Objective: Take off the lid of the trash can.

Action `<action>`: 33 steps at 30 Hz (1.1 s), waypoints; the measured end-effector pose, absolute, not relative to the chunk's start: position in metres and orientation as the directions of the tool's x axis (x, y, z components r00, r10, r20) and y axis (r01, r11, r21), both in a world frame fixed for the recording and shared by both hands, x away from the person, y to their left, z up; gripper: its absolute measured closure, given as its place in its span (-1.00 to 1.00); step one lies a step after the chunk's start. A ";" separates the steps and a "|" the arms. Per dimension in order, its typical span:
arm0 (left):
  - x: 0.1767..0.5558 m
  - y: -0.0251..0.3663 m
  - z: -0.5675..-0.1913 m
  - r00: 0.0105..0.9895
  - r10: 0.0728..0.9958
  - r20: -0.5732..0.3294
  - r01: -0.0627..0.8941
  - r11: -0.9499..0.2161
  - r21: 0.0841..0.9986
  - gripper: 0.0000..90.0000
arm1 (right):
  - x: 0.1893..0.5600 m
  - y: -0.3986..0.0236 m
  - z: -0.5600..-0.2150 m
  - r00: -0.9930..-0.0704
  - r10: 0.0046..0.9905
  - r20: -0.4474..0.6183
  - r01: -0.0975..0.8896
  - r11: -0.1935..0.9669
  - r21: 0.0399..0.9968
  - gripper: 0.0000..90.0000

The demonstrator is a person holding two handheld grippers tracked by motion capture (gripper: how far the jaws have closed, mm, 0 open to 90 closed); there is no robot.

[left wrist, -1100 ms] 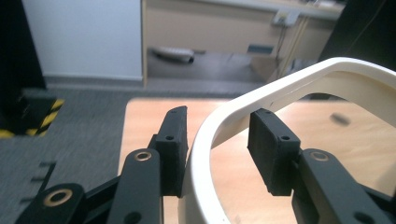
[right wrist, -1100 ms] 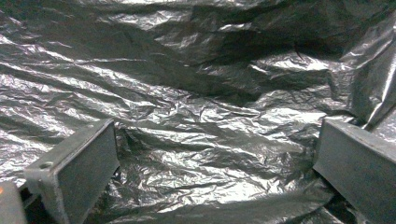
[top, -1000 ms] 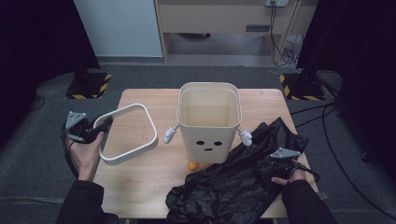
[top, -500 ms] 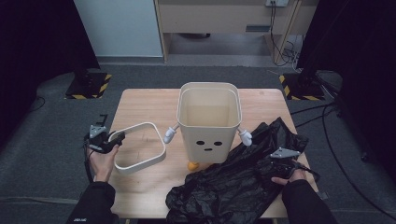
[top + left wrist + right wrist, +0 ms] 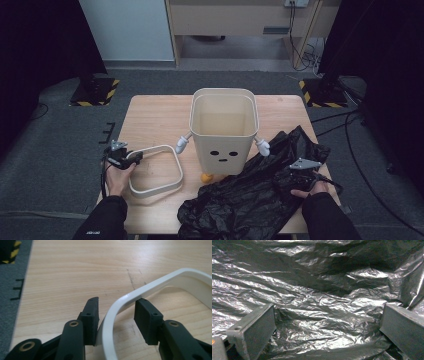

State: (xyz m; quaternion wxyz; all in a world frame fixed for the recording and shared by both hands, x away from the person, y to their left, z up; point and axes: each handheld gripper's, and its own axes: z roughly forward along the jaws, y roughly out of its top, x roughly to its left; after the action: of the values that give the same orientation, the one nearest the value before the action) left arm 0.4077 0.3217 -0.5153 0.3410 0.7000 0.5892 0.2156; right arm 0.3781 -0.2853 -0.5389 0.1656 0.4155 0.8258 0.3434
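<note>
The white ring [image 5: 154, 170], a rounded-square frame that looks like the bin's liner clamp, lies flat on the table [image 5: 160, 115] with its near-left corner sitting between the jaws of the left tool [image 5: 131, 157]. In the left gripper view the ring's rim [image 5: 117, 315] curves up through the gap: the left jaw touches or nearly touches its outer face, while the right jaw stands a little off the inner face, so that tool is spread around the rim rather than clamped on it. From that tool the ring runs ahead and to the right, toward the bin [image 5: 224, 131], which stands upright and empty just beyond the ring's far side. The black bag [image 5: 255, 200] is heaped beside the bin's base and spreads under the right tool [image 5: 303, 175], whose jaws are wide apart over the crinkled plastic [image 5: 319, 305], gripping nothing. A small orange piece [image 5: 205, 177] peeks out at the bin's foot. To my eye the left hand [image 5: 117, 177] is plainly the nearer one to the ring, and the right tool is placed for the bag; the liner would likely come next.
</note>
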 end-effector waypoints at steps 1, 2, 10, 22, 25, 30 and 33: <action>0.408 0.321 -0.517 0.215 0.971 -0.103 0.691 -0.076 0.719 0.21 | 0.378 -0.285 -0.539 -0.600 0.800 0.012 0.573 0.419 0.705 -0.99; 0.408 0.320 -0.518 0.217 0.971 -0.102 0.702 -0.082 0.708 0.20 | 0.378 -0.285 -0.539 -0.600 0.800 0.014 0.574 0.418 0.704 -0.99; 0.408 0.322 -0.522 0.202 0.971 -0.126 0.718 -0.060 0.693 -0.36 | 0.378 -0.287 -0.536 -0.592 0.806 0.015 0.584 0.416 0.697 -0.82; 0.409 0.313 -0.532 0.268 0.962 -0.049 0.712 -0.163 0.683 -0.89 | 0.376 -0.299 -0.510 -0.530 0.846 0.054 0.581 0.316 0.750 -0.57; 0.408 0.310 -0.534 0.300 0.954 -0.008 0.702 -0.216 0.678 -0.98 | 0.373 -0.307 -0.500 -0.485 0.872 0.068 0.564 0.253 0.786 -0.55; 0.407 0.309 -0.536 0.299 0.954 0.001 0.690 -0.217 0.691 -1.00 | 0.370 -0.322 -0.490 -0.388 0.919 0.073 0.547 0.166 0.821 -0.53; 0.406 0.309 -0.537 0.299 0.954 0.001 0.687 -0.216 0.694 -1.00 | 0.370 -0.328 -0.490 -0.344 0.936 0.072 0.550 0.138 0.823 -0.55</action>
State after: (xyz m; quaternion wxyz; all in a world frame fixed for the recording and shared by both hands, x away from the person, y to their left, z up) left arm 0.4064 0.3090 -0.5367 0.3014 0.7474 0.5489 0.2220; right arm 0.3703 -0.3281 -0.4901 0.2407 0.5198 0.7150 0.4007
